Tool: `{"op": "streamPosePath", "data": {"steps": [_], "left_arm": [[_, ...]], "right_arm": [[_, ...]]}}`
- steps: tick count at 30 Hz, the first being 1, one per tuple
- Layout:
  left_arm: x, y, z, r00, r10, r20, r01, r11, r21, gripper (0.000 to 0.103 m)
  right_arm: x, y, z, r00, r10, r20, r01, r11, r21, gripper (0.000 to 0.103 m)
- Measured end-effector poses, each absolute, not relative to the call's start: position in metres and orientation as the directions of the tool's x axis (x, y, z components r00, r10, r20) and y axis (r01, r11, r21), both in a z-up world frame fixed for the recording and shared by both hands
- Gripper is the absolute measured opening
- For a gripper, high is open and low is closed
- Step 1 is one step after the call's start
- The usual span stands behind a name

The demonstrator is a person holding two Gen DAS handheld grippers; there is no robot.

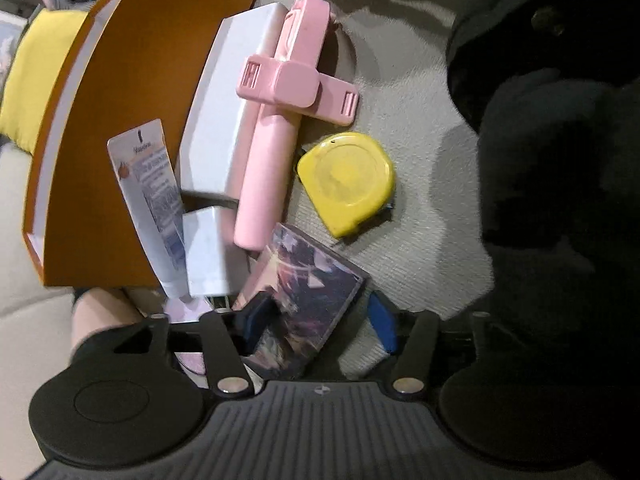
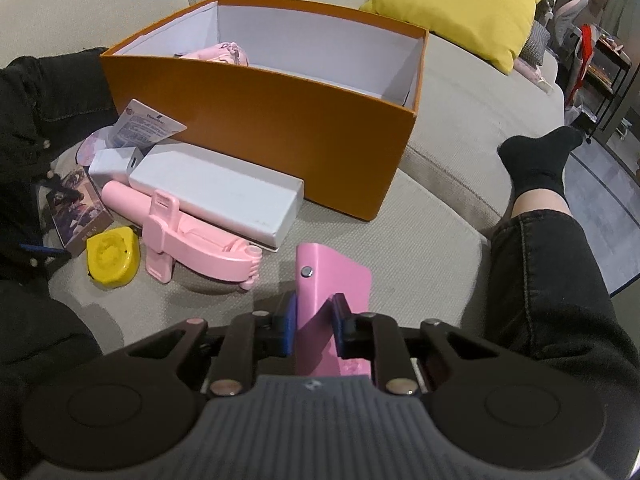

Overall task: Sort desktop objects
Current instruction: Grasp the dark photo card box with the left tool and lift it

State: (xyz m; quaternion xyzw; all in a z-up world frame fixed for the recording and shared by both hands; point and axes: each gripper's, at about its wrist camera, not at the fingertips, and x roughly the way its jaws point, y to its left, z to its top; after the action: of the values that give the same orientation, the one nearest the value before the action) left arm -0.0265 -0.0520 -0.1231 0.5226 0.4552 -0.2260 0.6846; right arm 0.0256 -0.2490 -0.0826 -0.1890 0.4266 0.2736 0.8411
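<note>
The left gripper [image 1: 316, 316] stood with its fingers apart around a printed card box [image 1: 304, 300] on the sofa, beside the yellow tape measure [image 1: 347, 182]. The right gripper [image 2: 314, 326] was clamped on a pink case [image 2: 334, 280], before the orange box [image 2: 260, 120].

One orange box [image 2: 280, 120], two white boxes [image 2: 216, 192], one tape measure [image 2: 114, 258], one selfie stick [image 2: 192, 236], one yellow cushion [image 2: 460, 8].

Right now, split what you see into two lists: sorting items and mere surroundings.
Job items: orange box; pink case gripped by right gripper; illustrated box between left gripper's fingers; yellow tape measure; pink selfie stick; white power bank; white charger; tube.

Surroundings: yellow cushion; sofa.
</note>
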Motion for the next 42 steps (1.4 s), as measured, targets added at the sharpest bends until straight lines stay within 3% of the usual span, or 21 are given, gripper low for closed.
{"op": "streamPosePath", "data": {"steps": [3, 7, 11, 15, 21, 26, 32, 42], "left_arm": [[-0.026, -0.058, -0.134, 0.509, 0.195, -0.839, 0.784, 0.299, 0.545, 0.083], [-0.023, -0.061, -0.137, 0.503, 0.212, -0.838, 0.786, 0.290, 0.545, 0.088], [-0.031, -0.058, -0.126, 0.529, 0.204, -0.824, 0.756, 0.328, 0.567, 0.079], [-0.040, -0.049, -0.105, 0.511, 0.167, -0.843, 0.738, 0.417, 0.530, 0.053], [-0.044, -0.031, -0.074, 0.571, 0.133, -0.810, 0.641, 0.545, 0.541, 0.037], [-0.037, -0.016, -0.068, 0.569, 0.126, -0.812, 0.609, 0.600, 0.520, 0.036], [-0.012, -0.002, -0.070, 0.588, 0.207, -0.782, 0.492, 0.676, 0.549, 0.033], [-0.011, 0.025, -0.066, 0.520, 0.219, -0.826, 0.370, 0.813, 0.449, 0.032]], "right_arm": [[0.026, -0.249, -0.083, 0.482, 0.304, -0.822, -0.621, 0.781, -0.075, 0.020], [0.026, -0.249, -0.084, 0.480, 0.315, -0.819, -0.618, 0.784, -0.061, 0.020], [0.024, -0.250, -0.085, 0.480, 0.325, -0.815, -0.620, 0.783, -0.053, 0.021], [0.025, -0.250, -0.085, 0.484, 0.326, -0.812, -0.617, 0.785, -0.052, 0.021], [0.025, -0.253, -0.083, 0.482, 0.330, -0.811, -0.603, 0.797, -0.034, 0.021], [0.024, -0.255, -0.082, 0.480, 0.331, -0.812, -0.601, 0.799, -0.030, 0.020], [0.022, -0.256, -0.082, 0.484, 0.331, -0.811, -0.593, 0.805, -0.026, 0.020], [0.031, -0.257, -0.082, 0.483, 0.325, -0.813, -0.561, 0.828, -0.002, 0.020]]}}
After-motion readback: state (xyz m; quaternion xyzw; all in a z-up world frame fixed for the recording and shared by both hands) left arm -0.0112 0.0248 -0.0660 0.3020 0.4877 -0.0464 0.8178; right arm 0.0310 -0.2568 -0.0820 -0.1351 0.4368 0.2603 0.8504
